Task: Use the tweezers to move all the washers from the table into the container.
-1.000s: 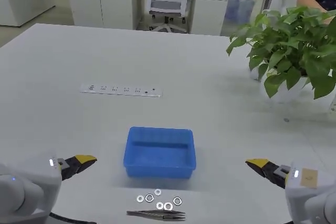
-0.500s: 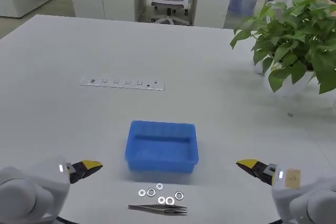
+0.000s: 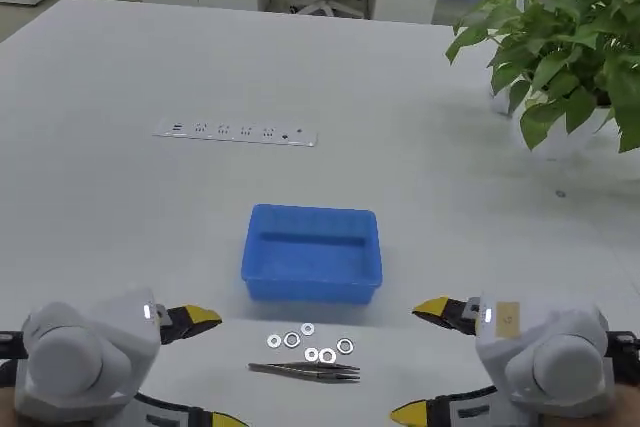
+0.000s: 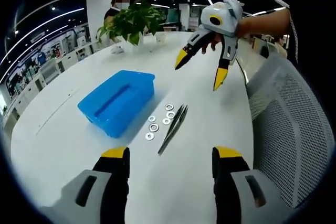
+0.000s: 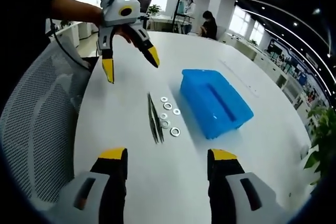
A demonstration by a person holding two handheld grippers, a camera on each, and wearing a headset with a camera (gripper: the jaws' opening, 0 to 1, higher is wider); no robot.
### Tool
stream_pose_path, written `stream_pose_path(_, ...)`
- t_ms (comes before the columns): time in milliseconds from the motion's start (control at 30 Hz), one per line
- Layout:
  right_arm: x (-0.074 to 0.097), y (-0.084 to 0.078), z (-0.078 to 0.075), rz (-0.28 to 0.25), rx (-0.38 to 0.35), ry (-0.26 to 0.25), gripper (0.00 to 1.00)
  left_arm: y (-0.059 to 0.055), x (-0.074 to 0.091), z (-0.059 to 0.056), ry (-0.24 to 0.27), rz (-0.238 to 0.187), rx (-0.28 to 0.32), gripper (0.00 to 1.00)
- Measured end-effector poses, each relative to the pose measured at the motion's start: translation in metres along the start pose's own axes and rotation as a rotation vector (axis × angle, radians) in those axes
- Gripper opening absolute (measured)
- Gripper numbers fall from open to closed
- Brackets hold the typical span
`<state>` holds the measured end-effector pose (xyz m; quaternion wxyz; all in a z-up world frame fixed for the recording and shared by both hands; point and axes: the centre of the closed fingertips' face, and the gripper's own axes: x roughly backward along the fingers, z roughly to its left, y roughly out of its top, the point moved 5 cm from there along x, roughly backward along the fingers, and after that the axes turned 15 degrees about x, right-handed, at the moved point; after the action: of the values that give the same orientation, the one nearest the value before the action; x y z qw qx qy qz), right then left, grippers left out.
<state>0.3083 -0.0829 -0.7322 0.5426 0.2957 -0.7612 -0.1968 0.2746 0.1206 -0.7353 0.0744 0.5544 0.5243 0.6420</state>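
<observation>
While we hold both hands low at the near edge of the table (image 3: 120,207), the left gripper (image 4: 170,156) and the right gripper (image 5: 165,156) point inward, jaws spread wide and holding nothing. Since a second ago both have drawn closer to the tweezers (image 3: 305,370), which lie untouched between them. The washers (image 3: 310,345) lie between tweezers and blue container (image 3: 312,289). Farther off are a power strip (image 3: 235,133) and a potted plant (image 3: 570,47).

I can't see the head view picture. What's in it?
The left gripper and right gripper hover, jaws open, on either side of tweezers and washers on a white table. A blue container sits beyond the washers; a plant stands far right.
</observation>
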Motion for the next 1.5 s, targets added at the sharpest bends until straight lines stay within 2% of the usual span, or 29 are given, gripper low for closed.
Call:
stream_pose_path(133,-0.009,0.000,0.000,0.009,0.025,0.029,0.57,-0.001,-0.006,0.003,-0.013,0.013,-0.013,0.61)
stream_pose_path(233,-0.016,0.001,0.001,0.013,0.031,0.065,0.51,-0.003,-0.011,0.006,-0.036,0.039,-0.029,0.55)
stream_pose_path(300,-0.021,0.001,0.000,0.019,0.043,0.070,0.47,-0.005,-0.013,0.007,-0.050,0.068,-0.009,0.51)
stream_pose_path(433,-0.028,0.004,-0.002,0.021,0.059,0.086,0.37,-0.006,-0.020,0.010,-0.062,0.084,-0.029,0.44)
stream_pose_path(567,-0.034,0.009,-0.005,0.006,0.063,0.089,0.33,-0.007,-0.024,0.011,-0.073,0.100,-0.049,0.38)
stream_pose_path(633,-0.038,0.011,-0.004,0.003,0.066,0.109,0.30,-0.008,-0.027,0.012,-0.077,0.111,-0.062,0.35)
stream_pose_path(833,-0.051,0.017,0.002,0.011,0.105,0.171,0.26,-0.009,-0.032,0.017,-0.083,0.148,-0.105,0.29)
stream_pose_path(1100,-0.065,0.021,0.004,0.022,0.138,0.228,0.22,-0.008,-0.037,0.022,-0.107,0.176,-0.124,0.24)
stream_pose_path(1367,-0.074,0.023,0.007,0.030,0.146,0.240,0.19,-0.010,-0.044,0.023,-0.123,0.207,-0.159,0.19)
stream_pose_path(1500,-0.075,0.022,0.008,0.033,0.150,0.248,0.17,-0.011,-0.047,0.022,-0.133,0.209,-0.168,0.16)
